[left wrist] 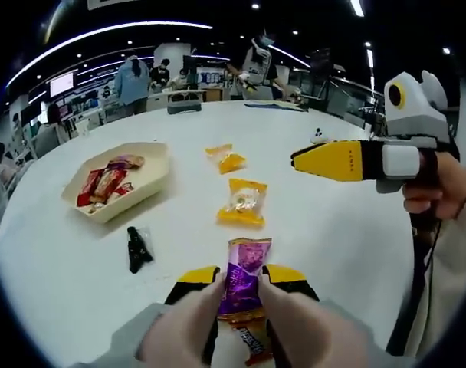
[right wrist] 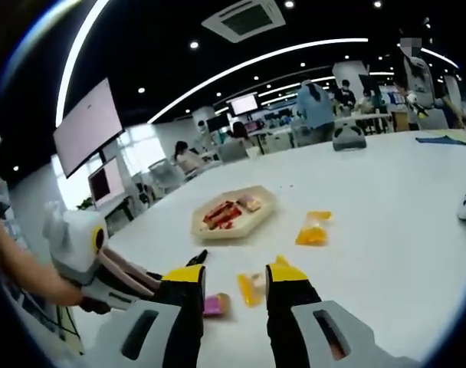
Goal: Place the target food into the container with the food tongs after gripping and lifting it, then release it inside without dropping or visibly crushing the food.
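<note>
In the left gripper view we see the beige container (left wrist: 118,184) of wrapped snacks at left on the white table (left wrist: 333,230). Mid-frame, our left gripper (left wrist: 243,277) is clamped on a purple snack packet (left wrist: 244,277), the tongs unclear. At right, our right gripper (left wrist: 325,159) hovers; in the right gripper view its jaws stand apart, holding nothing.

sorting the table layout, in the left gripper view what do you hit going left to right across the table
beige tray → black packet → purple packet in the left claw → right claw
</note>
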`<state>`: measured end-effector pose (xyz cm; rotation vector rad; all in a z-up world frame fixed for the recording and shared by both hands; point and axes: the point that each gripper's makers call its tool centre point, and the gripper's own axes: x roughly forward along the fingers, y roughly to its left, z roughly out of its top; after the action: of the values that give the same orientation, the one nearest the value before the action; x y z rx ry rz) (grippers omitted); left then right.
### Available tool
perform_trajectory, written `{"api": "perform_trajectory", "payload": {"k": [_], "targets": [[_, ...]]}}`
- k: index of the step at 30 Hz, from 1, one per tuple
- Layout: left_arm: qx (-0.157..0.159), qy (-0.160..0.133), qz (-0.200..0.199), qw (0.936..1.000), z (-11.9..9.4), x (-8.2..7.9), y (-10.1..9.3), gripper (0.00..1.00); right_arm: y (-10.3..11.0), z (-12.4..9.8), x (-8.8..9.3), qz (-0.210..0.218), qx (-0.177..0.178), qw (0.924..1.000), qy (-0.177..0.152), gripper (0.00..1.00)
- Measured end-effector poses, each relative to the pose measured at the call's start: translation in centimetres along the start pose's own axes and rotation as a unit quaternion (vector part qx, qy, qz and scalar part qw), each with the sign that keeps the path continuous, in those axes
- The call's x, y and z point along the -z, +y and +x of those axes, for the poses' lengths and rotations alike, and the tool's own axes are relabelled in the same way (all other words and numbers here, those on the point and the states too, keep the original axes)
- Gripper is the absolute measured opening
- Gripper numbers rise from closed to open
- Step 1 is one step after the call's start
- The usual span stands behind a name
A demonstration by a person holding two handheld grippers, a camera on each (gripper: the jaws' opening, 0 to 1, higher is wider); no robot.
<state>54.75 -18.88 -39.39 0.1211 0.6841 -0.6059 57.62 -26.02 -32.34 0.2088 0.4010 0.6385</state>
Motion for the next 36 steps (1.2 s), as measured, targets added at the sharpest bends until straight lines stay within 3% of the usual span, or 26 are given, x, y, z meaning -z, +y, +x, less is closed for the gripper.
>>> {"api": "perform_trajectory", "payload": {"k": [2,4,7,12,17,19,27,36], "targets": [[-0.003,-0.007,0.014,0.9999,0.1,-0.3,0.0,0.2,1.1,-0.1,-0.5,-0.044,-0.012,0.999,-0.006,0.33],[-0.006,-0.013,-0.014,0.9998,0.1,-0.6,0.2,0.2,1.9,-0.2,-0.5,-0.062,-0.018,0.9979,-0.007,0.34],[-0.013,-0.021,-0.012,0.9996,-0.1,-1.1,0.5,0.2,2.7,-0.6,-1.0,-0.068,-0.024,0.9973,-0.01,0.35],[-0.02,-0.025,-0.017,0.9993,-1.0,-1.9,1.0,0.2,2.9,-0.8,-3.9,-0.075,-0.027,0.9963,-0.03,0.36],[-0.047,-0.06,-0.044,0.9961,-2.1,-3.8,2.9,0.2,3.2,-0.4,-6.5,-0.084,-0.038,0.995,-0.037,0.37],[-0.05,-0.063,-0.041,0.9959,-2.4,-3.9,3.2,0.2,3.9,0.0,-6.4,-0.097,-0.06,0.9929,-0.032,0.4],[-0.062,-0.078,-0.048,0.9939,-3.3,-4.4,3.8,0.2,5.2,0.3,-5.5,-0.106,-0.079,0.9912,-0.014,0.41],[-0.058,-0.077,-0.053,0.9939,-3.2,-4.9,4.0,0.2,4.6,-0.5,-4.5,-0.079,-0.067,0.9945,-0.014,0.41]]}}
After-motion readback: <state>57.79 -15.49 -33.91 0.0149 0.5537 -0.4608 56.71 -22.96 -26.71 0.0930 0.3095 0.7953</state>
